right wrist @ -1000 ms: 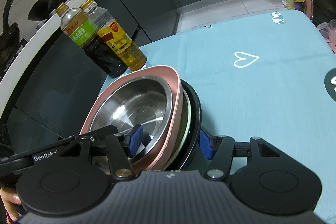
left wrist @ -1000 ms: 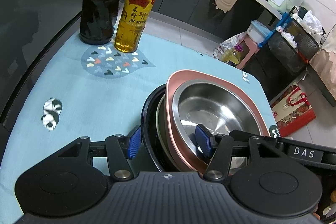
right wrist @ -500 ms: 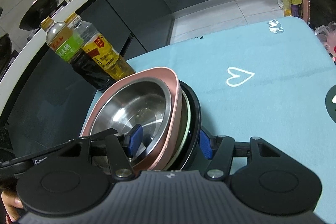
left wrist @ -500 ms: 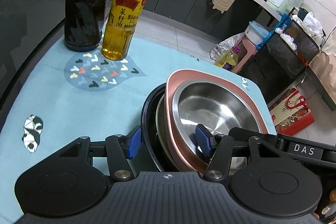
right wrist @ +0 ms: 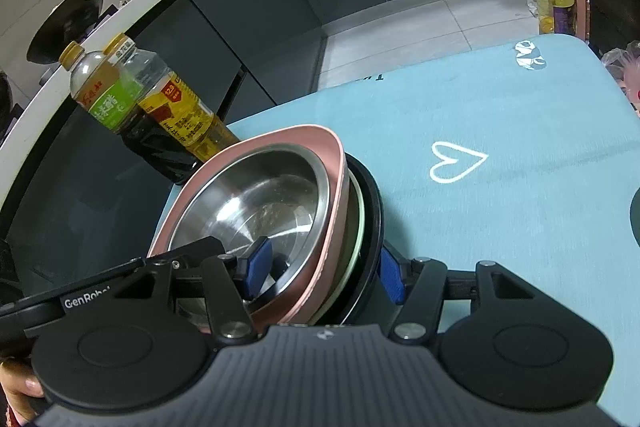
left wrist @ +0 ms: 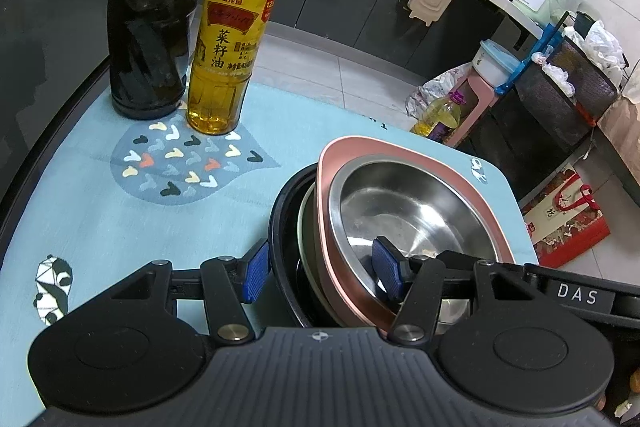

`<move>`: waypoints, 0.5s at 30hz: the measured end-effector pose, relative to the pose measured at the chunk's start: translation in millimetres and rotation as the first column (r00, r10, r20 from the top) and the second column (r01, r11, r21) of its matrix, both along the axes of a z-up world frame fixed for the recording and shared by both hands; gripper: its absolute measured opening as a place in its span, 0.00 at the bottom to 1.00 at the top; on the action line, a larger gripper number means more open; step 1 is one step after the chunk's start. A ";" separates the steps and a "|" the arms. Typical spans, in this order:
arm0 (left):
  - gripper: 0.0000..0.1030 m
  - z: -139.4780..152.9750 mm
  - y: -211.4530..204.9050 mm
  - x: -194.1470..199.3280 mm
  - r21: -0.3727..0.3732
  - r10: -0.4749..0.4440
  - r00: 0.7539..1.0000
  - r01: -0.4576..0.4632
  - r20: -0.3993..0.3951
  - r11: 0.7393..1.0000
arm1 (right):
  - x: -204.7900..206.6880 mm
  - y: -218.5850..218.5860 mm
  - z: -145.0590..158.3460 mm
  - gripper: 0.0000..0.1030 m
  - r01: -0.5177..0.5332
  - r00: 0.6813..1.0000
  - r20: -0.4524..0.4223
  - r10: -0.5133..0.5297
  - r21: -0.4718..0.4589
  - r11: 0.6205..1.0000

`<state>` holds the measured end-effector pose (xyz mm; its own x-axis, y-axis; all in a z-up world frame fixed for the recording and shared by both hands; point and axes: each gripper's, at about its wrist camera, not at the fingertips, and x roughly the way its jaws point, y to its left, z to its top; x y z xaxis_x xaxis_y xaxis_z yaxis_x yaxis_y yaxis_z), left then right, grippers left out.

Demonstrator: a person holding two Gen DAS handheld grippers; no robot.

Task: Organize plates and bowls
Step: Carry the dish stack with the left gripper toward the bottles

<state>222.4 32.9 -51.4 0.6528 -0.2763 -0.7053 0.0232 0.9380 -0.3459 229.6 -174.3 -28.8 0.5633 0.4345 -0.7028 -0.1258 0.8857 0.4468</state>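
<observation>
Both wrist views look down closely, sharing the bowl stack (left wrist: 408,211).

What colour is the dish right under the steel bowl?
Pink: the pink dish holds the steel bowl; the left wrist view shows it best.

Right wrist view. The right gripper (right wrist: 320,269) straddles the near rim of a nested stack: one blue pad inside the steel bowl (right wrist: 256,203), the other outside the black outer dish (right wrist: 374,199). Between these sit a pink dish (right wrist: 334,163) and a pale green rim. The left gripper (right wrist: 120,279) enters from the left edge. Behind the stack stand a vinegar bottle (right wrist: 116,103) and an oil bottle (right wrist: 180,115), on the light blue tablecloth (right wrist: 520,227).
</observation>
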 end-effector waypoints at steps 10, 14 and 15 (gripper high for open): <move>0.51 -11.6 -0.5 12.8 -0.009 -0.001 1.000 0.001 -0.001 1.000 | 8.1 -2.0 -8.4 0.47 0.015 1.000 0.001 -0.015 -0.006 1.000; 0.52 -17.6 -1.3 10.0 0.001 -0.009 1.000 0.009 0.024 1.000 | 8.9 -3.7 -15.7 0.47 0.023 1.000 -0.004 -0.023 -0.001 1.000; 0.52 -17.4 -1.2 9.9 0.000 -0.011 1.000 0.011 0.026 1.000 | 8.7 -4.3 -15.4 0.47 0.021 1.000 -0.004 -0.021 -0.001 1.000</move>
